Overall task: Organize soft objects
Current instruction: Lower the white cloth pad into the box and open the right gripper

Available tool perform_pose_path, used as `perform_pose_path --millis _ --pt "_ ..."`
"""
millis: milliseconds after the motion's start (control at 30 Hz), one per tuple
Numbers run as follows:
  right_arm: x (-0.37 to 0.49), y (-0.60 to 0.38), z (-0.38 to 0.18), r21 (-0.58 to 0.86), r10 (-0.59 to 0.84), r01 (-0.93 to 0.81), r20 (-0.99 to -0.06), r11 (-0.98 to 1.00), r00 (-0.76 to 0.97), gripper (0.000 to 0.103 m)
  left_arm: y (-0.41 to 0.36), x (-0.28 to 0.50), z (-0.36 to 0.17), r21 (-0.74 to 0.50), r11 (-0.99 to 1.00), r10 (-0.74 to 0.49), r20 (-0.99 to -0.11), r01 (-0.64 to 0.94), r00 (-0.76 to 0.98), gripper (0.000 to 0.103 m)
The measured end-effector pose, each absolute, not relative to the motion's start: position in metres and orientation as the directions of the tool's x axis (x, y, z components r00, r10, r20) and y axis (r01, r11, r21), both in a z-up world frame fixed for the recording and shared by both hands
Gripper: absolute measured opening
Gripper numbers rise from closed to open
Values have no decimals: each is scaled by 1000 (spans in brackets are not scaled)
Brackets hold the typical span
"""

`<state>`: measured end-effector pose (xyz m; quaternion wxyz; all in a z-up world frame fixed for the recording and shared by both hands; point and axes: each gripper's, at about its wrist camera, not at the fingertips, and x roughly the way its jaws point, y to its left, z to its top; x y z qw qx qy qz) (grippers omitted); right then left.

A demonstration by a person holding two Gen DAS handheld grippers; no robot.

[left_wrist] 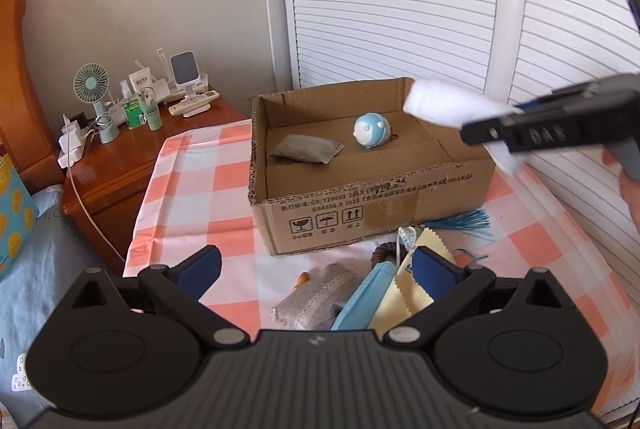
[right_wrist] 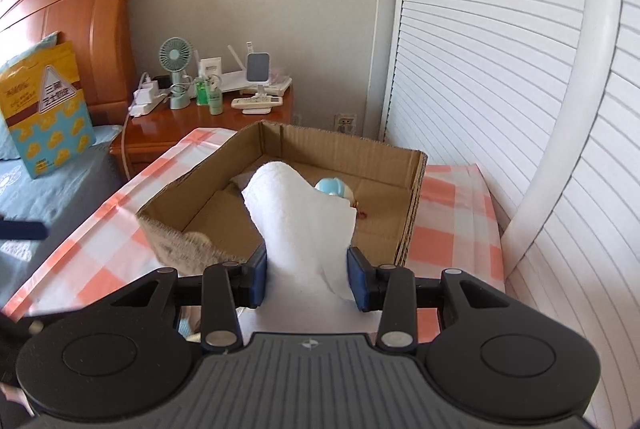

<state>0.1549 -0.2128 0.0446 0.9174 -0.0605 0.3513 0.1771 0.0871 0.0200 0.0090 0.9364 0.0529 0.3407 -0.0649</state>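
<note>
Hidden and cut-off parts around the cardboard box (right_wrist: 412, 189)

The white towel (right_wrist: 300, 221) covers most of the blue round toy (right_wrist: 334, 187) and the box floor; the box's near-left corner is blurred; its printed label (left_wrist: 360, 203) is too small to read.

One open brown cardboard box (left_wrist: 372, 205) is holding two things: one grey fabric pouch (left_wrist: 306, 148) and one round blue-and-white plush toy (left_wrist: 371, 130).
</note>
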Motion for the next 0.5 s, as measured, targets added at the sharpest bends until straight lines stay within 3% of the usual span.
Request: perform_pose_path --millis 400,500 --pt "230 -185 29 -43 254 -426 -745 904 617 46 41 84 1 25 994 -60 -663 103 746 101" --pt "236 -183 23 -78 226 -424 -753 902 618 61 43 84 1 21 995 -60 -664 98 746 101"
